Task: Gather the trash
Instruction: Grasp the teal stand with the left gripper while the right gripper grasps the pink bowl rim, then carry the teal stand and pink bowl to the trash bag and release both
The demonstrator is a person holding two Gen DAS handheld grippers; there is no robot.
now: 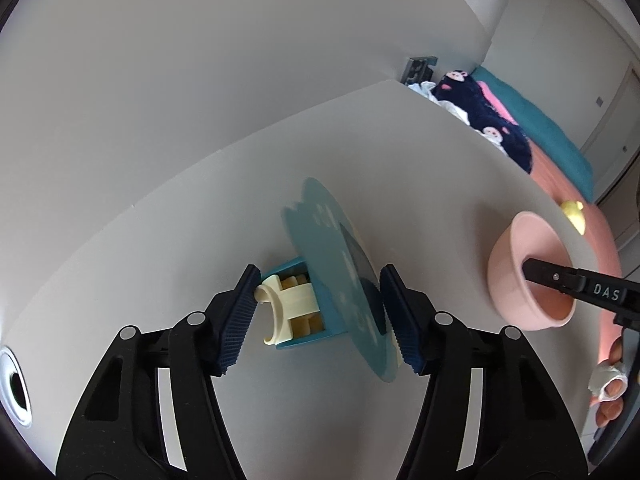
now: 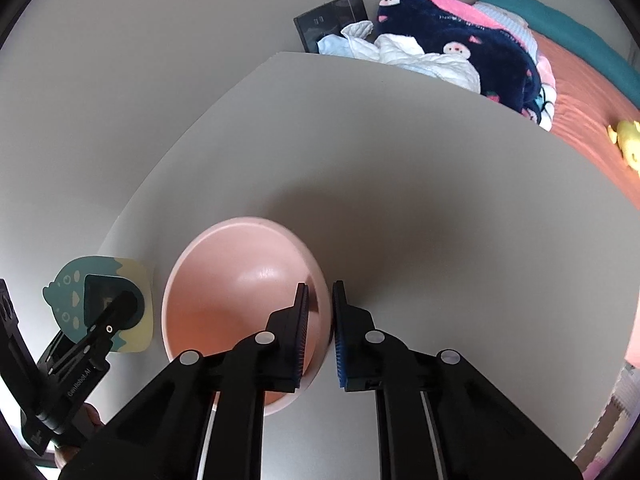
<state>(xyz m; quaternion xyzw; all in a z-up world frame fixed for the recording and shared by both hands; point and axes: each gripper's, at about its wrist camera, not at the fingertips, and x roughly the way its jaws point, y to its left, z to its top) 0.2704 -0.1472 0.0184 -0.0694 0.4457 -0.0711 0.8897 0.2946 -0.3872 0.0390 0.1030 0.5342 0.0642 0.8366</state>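
Observation:
A teal cartoon-shaped holder (image 1: pixel 332 248) with cream parts in its box lies tipped on the white table (image 1: pixel 160 240). My left gripper (image 1: pixel 319 280) straddles it: the left pad presses on a cream loop and the right pad on the teal face plate. The same holder (image 2: pixel 72 300) shows at the left of the right wrist view, with a left finger (image 2: pixel 100 332) across it. To the right stands an empty pink bowl (image 2: pixel 240 280). My right gripper (image 2: pixel 320 292) is shut on its right rim, one finger inside and one outside. That bowl (image 1: pixel 516 256) also appears in the left wrist view.
Beyond the table's far edge lies a bed with an orange sheet (image 2: pixel 580 88), a dark blue blanket (image 2: pixel 460 40), white cloth (image 2: pixel 420 60) and a yellow toy (image 2: pixel 628 140). A round cable hole (image 1: pixel 16 388) sits at the table's left. A person's fingers (image 1: pixel 608 400) hold the right gripper.

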